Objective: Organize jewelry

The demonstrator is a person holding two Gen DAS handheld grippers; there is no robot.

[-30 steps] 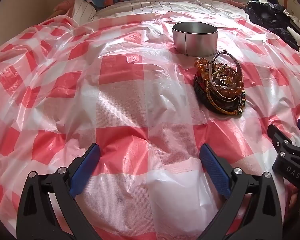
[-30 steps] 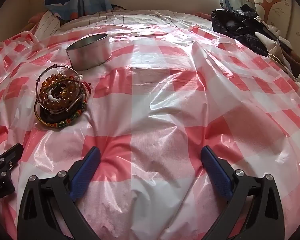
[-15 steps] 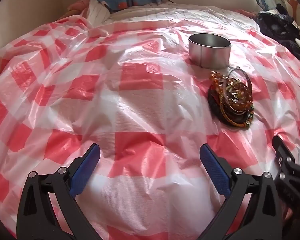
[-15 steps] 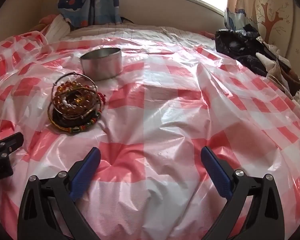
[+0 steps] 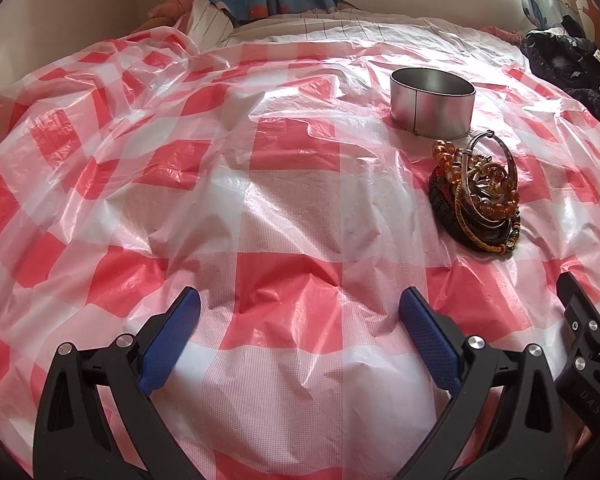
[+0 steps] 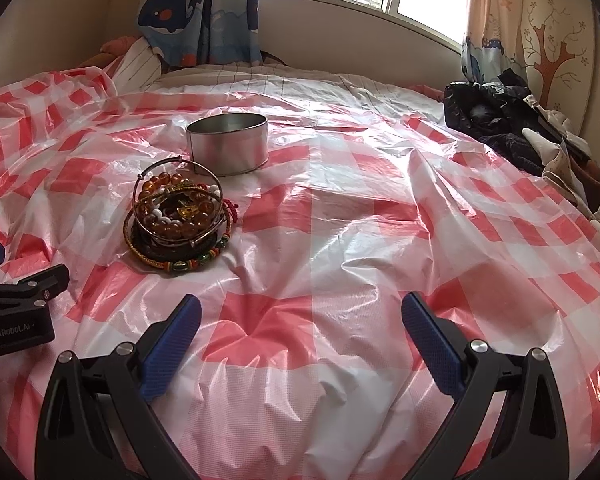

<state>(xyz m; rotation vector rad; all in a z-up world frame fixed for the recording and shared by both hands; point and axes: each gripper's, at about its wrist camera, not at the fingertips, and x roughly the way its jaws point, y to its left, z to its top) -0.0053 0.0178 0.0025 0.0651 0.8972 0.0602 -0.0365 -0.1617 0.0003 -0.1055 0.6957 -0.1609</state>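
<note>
From the left wrist, the left gripper (image 5: pixel 300 316) is gaping wide, holding nothing — the bracelet pile (image 5: pixel 476 200) is lying ahead-right, just before the metal tin (image 5: pixel 432 108).

From the right wrist, the right gripper (image 6: pixel 300 322) is likewise hanging wide and empty, the pile ahead-left on the checked plastic sheet (image 6: pixel 360 220).

Each tool (image 5: pixel 299 312) is black plastic with blue ribbed pads (image 6: pixel 431 347) (silver screws).

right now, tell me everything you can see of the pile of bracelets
The pile of bracelets is a round stack lying on the red-and-white checked plastic sheet, just in front of the open metal tin, seemingly apart from it. On top sits a thin silver wire bangle, tilted, over amber-coloured glossy beads and a few white ones. Beneath are dark bands, a braided yellow cord with green beads, and a red cord. Neither claw touches it.
</note>
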